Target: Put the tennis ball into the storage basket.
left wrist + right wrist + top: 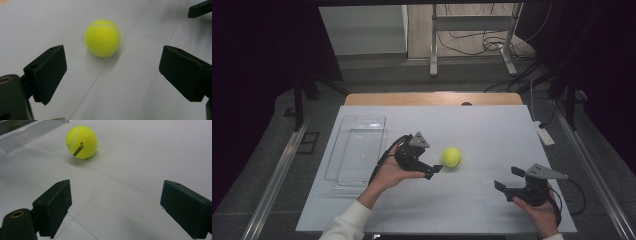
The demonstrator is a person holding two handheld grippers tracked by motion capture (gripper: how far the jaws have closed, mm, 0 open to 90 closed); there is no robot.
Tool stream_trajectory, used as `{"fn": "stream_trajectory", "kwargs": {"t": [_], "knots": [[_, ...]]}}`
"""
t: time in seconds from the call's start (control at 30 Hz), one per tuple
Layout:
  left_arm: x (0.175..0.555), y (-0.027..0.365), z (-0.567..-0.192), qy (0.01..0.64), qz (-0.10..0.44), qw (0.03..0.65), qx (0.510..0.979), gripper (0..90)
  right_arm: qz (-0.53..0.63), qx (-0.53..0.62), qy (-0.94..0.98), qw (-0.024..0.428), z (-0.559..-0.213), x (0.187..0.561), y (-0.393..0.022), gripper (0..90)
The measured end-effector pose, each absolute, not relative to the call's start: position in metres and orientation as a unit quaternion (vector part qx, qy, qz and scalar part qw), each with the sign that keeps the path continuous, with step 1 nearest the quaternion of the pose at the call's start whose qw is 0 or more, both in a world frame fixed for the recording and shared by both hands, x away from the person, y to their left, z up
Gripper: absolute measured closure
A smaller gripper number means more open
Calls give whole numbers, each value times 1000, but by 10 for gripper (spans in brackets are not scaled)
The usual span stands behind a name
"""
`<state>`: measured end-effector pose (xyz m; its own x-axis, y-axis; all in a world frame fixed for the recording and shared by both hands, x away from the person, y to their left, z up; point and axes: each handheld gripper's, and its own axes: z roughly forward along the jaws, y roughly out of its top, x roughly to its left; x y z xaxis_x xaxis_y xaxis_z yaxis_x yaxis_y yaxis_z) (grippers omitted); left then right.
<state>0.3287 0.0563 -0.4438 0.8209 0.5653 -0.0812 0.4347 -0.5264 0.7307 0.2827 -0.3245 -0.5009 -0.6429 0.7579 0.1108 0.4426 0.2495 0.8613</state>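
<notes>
The left gripper (pixel 428 162) has its jaws spread wide with nothing between them; in the left gripper view the two black jaws stand far apart at the bottom corners and the tennis ball (pixel 103 38) lies on the sheet just beyond their tips, untouched. From above, the same gripper sits just left of the tennis ball (pixel 452 157), pointing right toward it, held in the left hand (pixel 393 176).

The right gripper (pixel 507 181) is also spread and empty. It rests at the near right of the table, well apart from the ball, aimed left; in the right gripper view the ball (pixel 81 142) lies far ahead between the lines of its jaws, printed lettering facing the camera. Nothing lies between either gripper and the ball.

The ball rests near the middle of the white table sheet (pixel 482 130). At the left of the sheet stands a clear plastic tray (pixel 357 150), long side running near to far, just left of the left hand. Its corner (pixel 32 131) shows at the far left in the right gripper view.
</notes>
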Motion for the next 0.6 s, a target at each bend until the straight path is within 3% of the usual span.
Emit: {"fn": "stream_trajectory", "kwargs": {"t": [0.6], "knots": [[341,42,-446,286,77,385,874,86,474,390,772,165,-502,283,-325,103]]}}
